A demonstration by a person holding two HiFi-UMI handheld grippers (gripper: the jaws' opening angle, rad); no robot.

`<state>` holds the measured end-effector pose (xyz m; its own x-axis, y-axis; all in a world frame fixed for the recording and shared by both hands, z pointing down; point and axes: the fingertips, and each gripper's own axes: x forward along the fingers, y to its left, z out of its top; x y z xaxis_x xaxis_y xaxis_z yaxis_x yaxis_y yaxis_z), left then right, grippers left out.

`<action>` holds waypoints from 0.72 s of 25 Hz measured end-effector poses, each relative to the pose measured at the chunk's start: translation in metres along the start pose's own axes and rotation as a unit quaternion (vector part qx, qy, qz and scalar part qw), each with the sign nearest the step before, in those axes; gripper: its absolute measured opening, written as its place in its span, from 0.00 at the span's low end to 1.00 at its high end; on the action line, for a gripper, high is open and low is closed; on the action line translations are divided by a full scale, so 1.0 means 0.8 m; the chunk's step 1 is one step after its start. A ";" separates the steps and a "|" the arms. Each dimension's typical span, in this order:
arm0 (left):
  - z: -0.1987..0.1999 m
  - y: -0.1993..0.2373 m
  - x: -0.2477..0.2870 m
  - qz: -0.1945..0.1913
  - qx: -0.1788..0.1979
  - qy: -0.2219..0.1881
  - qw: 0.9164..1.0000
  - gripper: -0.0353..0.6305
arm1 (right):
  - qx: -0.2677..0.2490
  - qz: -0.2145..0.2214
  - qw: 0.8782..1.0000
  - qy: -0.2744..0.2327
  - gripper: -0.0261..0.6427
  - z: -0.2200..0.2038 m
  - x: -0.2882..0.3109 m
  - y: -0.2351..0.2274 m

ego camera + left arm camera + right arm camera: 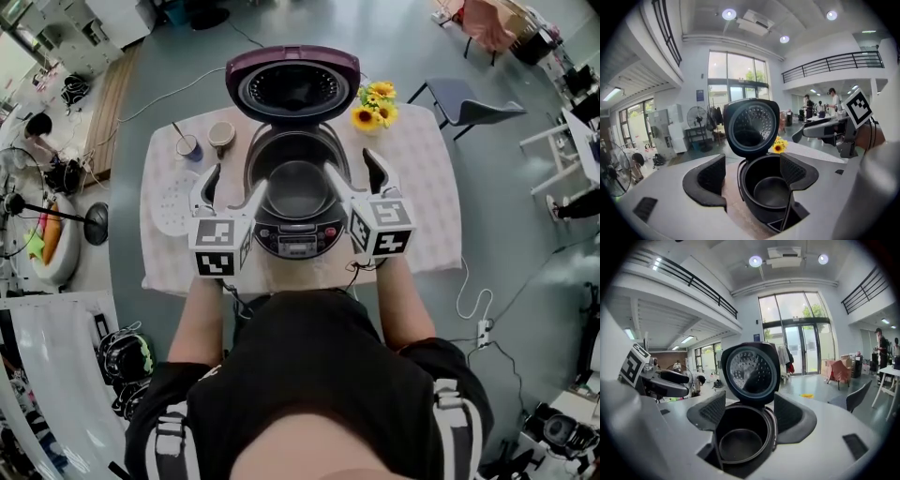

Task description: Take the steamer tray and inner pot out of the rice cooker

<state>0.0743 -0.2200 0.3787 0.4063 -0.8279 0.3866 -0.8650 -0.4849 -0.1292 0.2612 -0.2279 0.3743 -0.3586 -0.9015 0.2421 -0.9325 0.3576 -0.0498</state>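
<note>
So steamer tray [173,204] looks out; inner pot [296,187] still in rice cooker [298,242]; your left gripper [236,185], right gripper [352,169] open, empty.

A bunch of sunflowers [374,104] is being seen standing at the far edge of the cloth-covered table [427,216], while a small cup [188,147] and a tan cup [221,137] are being seen side by side near its far left corner. A grey chair [469,105] is being seen on the floor just beyond the table's far right corner, and a white cable [473,305] is being seen looping across the floor at the table's right.
</note>
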 end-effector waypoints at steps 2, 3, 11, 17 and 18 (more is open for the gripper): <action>-0.016 -0.001 0.009 -0.006 -0.004 0.036 0.999 0.59 | 0.015 0.009 0.999 0.037 0.51 -0.017 0.008 -0.001; -0.024 0.000 0.013 -0.010 -0.009 0.053 0.999 0.59 | 0.020 0.012 0.998 0.054 0.51 -0.025 0.013 -0.001; -0.087 -0.001 0.048 -0.091 -0.121 0.157 0.976 0.47 | 0.086 0.050 0.984 0.145 0.50 -0.079 0.045 -0.005; -0.112 0.006 0.082 -0.164 -0.214 0.197 0.943 0.47 | 0.142 0.095 0.967 0.191 0.50 -0.107 0.068 -0.022; -0.116 0.006 0.087 -0.176 -0.230 0.201 0.936 0.47 | 0.152 0.105 0.963 0.196 0.50 -0.112 0.071 -0.023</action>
<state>0.0708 -0.2535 0.4897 0.6259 -0.4219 0.6559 -0.7714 -0.4584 0.4413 0.2617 -0.2642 0.4759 -0.5528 -0.6346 0.5400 -0.8317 0.3802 -0.4046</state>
